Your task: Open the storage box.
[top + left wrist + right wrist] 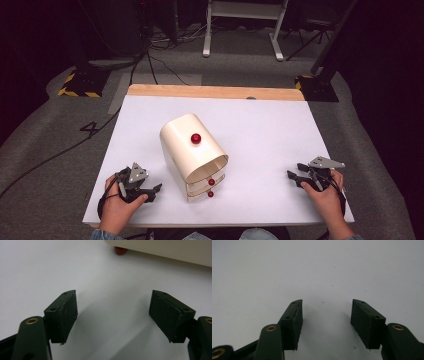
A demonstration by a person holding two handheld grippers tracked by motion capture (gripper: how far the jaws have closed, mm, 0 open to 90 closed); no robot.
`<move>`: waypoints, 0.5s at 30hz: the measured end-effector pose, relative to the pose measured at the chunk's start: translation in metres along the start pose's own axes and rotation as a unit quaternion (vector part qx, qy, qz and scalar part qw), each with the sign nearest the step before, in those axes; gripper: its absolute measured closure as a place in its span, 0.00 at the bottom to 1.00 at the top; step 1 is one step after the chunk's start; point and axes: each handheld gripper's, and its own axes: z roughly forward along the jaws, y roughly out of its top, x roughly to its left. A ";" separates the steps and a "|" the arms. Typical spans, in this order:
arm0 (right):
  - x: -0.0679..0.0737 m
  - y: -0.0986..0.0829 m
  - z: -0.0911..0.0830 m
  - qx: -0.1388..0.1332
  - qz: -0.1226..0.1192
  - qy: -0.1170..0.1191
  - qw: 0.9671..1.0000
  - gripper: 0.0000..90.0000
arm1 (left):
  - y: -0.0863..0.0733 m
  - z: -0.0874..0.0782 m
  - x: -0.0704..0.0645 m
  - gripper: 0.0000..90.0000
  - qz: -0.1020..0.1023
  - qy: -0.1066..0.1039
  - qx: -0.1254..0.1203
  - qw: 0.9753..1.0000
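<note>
A cream, round-topped little drawer chest (192, 150) stands in the middle of the white table (260, 130), its front turned toward the near edge. Red knobs (211, 182) mark its drawer fronts, and a red ball (195, 138) sits on its curved top. My left gripper (154, 190) rests open on the table just left of the chest; in the left gripper view its jaws stand wide apart over bare table, with the chest's base (175, 251) and a red knob (121, 250) ahead. My right gripper (296, 174) lies open near the table's right edge, jaws apart over bare white surface.
A wooden strip (215, 92) runs along the table's far edge. Grey carpet with cables (50, 160) surrounds the table. White furniture legs (242, 30) and dark stands with a yellow-striped base (80, 82) stand beyond. Bare table lies between the chest and my right gripper.
</note>
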 end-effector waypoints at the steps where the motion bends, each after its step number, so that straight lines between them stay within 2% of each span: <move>1: 0.000 0.000 0.000 0.000 0.000 0.000 1.000 0.49 | 0.000 -0.002 -0.004 0.26 -0.001 -0.003 -0.006 1.000; 5: 0.000 0.000 0.000 0.000 -0.002 -0.001 1.000 0.49 | -0.002 -0.011 -0.019 0.24 -0.017 -0.031 -0.054 0.998; 7: 0.000 0.000 0.000 -0.001 -0.002 -0.001 1.000 0.49 | -0.003 -0.015 -0.026 0.25 -0.015 -0.045 -0.086 0.995; 9: 0.000 0.000 0.000 -0.001 -0.002 -0.001 1.000 0.49 | -0.002 -0.019 -0.031 0.26 -0.012 -0.060 -0.120 0.991; 10: 0.000 0.000 0.000 -0.001 -0.002 -0.001 1.000 0.49 | -0.002 -0.019 -0.031 0.28 -0.012 -0.060 -0.120 0.991; 11: 0.000 0.000 0.000 -0.001 -0.003 -0.001 1.000 0.49 | 0.001 -0.022 -0.036 0.30 -0.012 -0.072 -0.155 0.985; 12: 0.000 0.000 0.000 -0.001 -0.003 -0.001 1.000 0.49 | 0.003 -0.023 -0.038 0.32 -0.009 -0.077 -0.171 0.982; 13: 0.000 0.000 0.000 -0.001 -0.003 -0.001 1.000 0.49 | 0.006 -0.022 -0.041 0.34 -0.004 -0.083 -0.184 0.979; 15: 0.000 0.000 0.000 -0.001 -0.003 -0.002 1.000 0.49 | 0.009 -0.019 -0.047 0.36 0.010 -0.085 -0.196 0.977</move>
